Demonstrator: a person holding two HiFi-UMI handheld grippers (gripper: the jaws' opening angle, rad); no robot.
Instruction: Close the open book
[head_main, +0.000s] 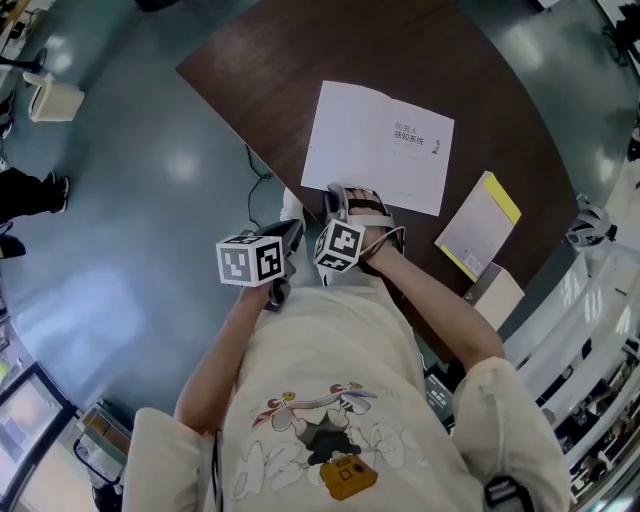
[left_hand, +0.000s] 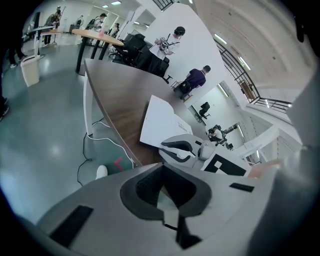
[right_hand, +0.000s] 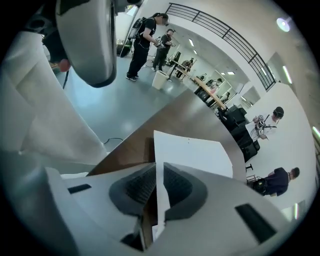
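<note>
Two grippers low at near edge of table (head_main: 250, 90). Book (head_main: 375, 140) lies open on table, pages up. Right gripper (head_main: 350, 198) pitched steeply down, jaws narrow, pinching book's near edge; likely the hold for swinging leaf over to close. Left gripper (head_main: 292, 233) jaws together, empty, parked just beside, off table over floor (head_main: 130, 200), probably clear of swing.
</note>
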